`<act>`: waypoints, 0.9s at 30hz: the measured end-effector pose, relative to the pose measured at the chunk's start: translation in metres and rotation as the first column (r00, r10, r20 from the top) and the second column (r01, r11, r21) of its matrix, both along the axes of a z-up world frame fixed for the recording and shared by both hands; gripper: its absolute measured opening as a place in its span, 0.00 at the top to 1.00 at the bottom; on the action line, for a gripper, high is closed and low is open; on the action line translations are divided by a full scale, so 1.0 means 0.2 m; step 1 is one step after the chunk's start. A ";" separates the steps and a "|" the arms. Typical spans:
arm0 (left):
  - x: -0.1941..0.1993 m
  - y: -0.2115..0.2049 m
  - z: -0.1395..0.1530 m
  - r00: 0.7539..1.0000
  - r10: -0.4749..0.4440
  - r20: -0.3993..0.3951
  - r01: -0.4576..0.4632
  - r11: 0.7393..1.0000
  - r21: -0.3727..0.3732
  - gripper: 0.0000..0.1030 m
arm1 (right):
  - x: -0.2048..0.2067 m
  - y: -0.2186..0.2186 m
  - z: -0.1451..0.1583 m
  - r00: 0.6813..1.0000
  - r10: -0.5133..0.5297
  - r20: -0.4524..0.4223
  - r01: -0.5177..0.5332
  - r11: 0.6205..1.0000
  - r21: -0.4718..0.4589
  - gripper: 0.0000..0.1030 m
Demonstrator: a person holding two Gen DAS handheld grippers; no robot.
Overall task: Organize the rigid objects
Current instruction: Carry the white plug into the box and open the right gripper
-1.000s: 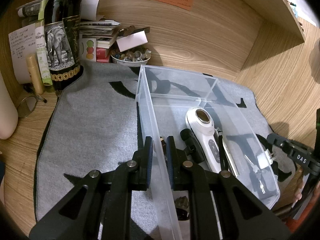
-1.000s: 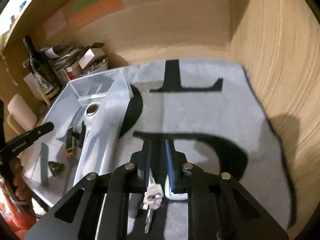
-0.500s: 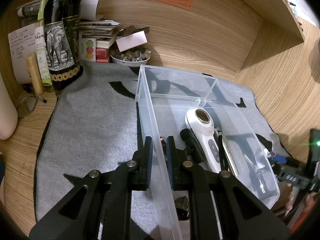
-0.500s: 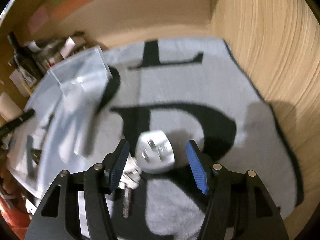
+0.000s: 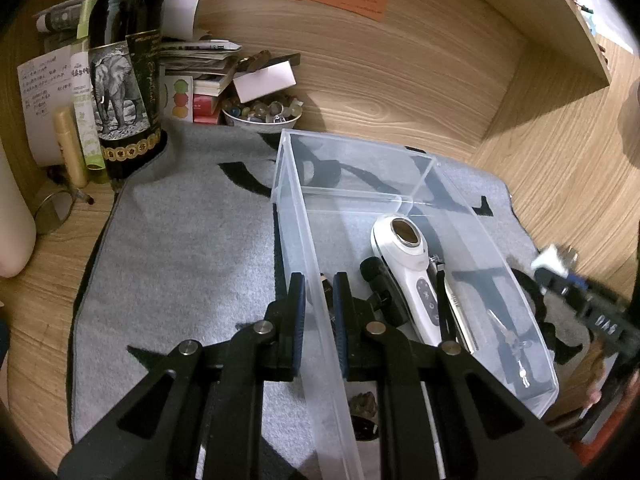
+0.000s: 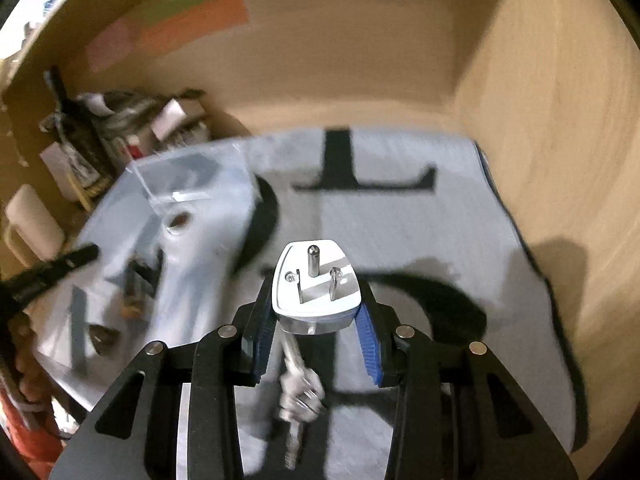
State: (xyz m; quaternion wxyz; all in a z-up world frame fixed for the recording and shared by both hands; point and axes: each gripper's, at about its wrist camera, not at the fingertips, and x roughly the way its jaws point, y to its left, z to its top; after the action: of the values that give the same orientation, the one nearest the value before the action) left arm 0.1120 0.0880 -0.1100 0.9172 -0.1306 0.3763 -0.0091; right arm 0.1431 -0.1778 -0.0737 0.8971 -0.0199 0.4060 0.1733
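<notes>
Right now the one thing that matters is where the clear bin point(image 6: 188, 216) lies from the plug point(image 6: 316, 284) I've got in the right gripper point(image 6: 316, 344): it's off to the left in the right wrist view, its long axis running away from me, open top up. The plug sits between the blue fingers point(image 6: 366, 332), prong face toward the camera, its wide body spanning the gap. Fingers are closing on it and look to be touching both flanks, tho motion blur leaves me short of certain the hold is firm. Below it a bunch of keys point(image 6: 298, 396) dangles or lies on the grey mat point(image 6: 460, 220) (can't tell which, too smeared).

Left gripper point(image 5: 320, 312) is clamped on the bin's near long wall, one finger outside, one inside, so the bin is pinned. In the left wrist view the white handheld device point(image 5: 412, 268) and a few dark bits fill the near and mid part; the far end looks bare. Right hand is the only free one and the nearer to the plug, so I'd judge the coming move is a sideways carry leftward over the bin's right wall, w/ clearance for the prongs.
</notes>
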 end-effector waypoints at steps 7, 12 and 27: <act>0.00 0.00 0.00 1.000 0.000 0.001 0.000 1.000 0.000 0.87 | -0.01 0.19 0.17 0.986 0.137 0.096 -0.139 0.990 0.024 0.67; 0.00 0.00 0.00 1.000 -0.001 0.001 0.001 1.000 0.000 0.87 | -0.01 0.36 0.17 0.965 0.252 0.077 -0.254 0.967 0.011 0.67; 0.00 0.00 0.00 1.000 -0.001 0.003 0.001 1.000 -0.005 0.87 | -0.02 0.64 -0.06 0.892 0.434 -0.122 -0.446 0.890 -0.094 0.67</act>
State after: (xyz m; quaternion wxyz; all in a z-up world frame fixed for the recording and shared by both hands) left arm 0.1116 0.0877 -0.1094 0.9175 -0.1324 0.3749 -0.0108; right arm 0.1391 -0.0495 -0.0859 0.8106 -0.1568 0.4440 0.3481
